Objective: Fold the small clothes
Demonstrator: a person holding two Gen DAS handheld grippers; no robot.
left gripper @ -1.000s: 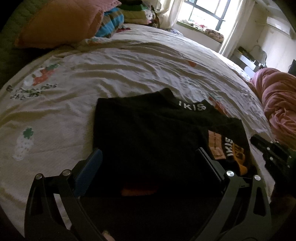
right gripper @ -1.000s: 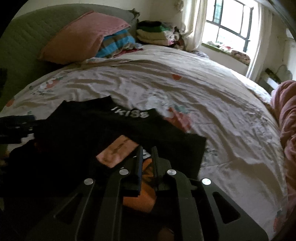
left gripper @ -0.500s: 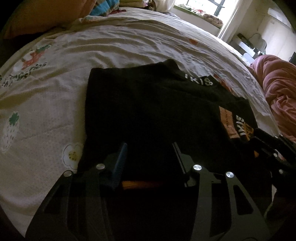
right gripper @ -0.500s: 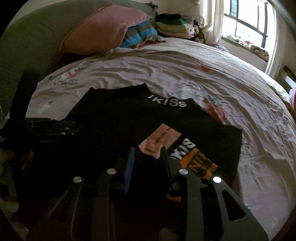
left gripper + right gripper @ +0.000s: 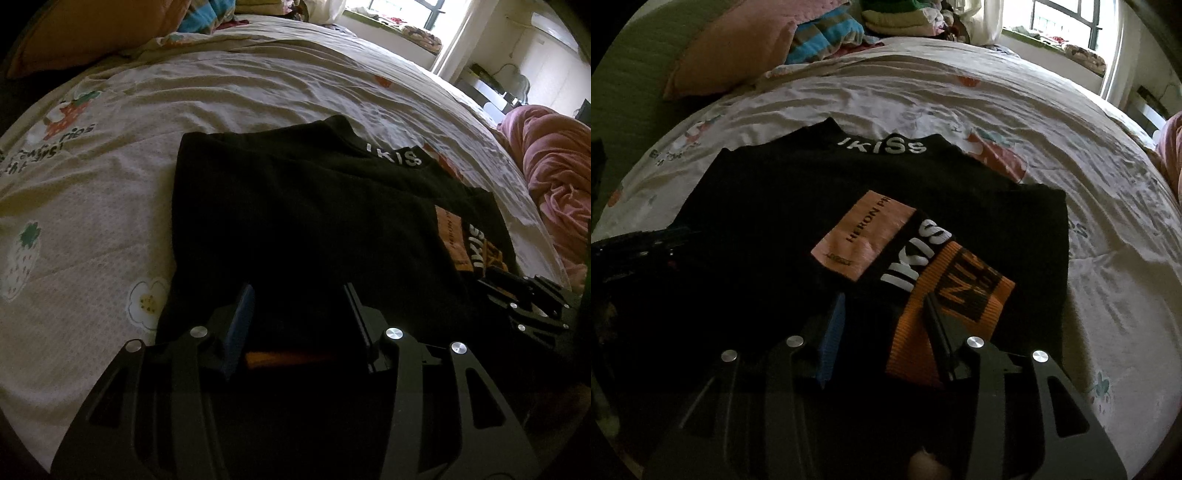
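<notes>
From your left wrist, your left gripper [image 5: 299,306] sits with its jaws apart over the near edge of the black sweater [image 5: 303,221], which lies flat on the strawberry-print bedsheet [image 5: 110,184], "IKIS" readable on its collar, while your right gripper [image 5: 517,295] rests at the sweater's right side, too dark there to judge. From your right wrist, your right gripper [image 5: 886,314] is spread wide over the sweater [image 5: 775,206], straddling the orange cuff [image 5: 960,295]; you can read "IKISs" on the collar, "HERON PR" on the pink patch [image 5: 864,232] and "IKIS" on the sleeve.
</notes>
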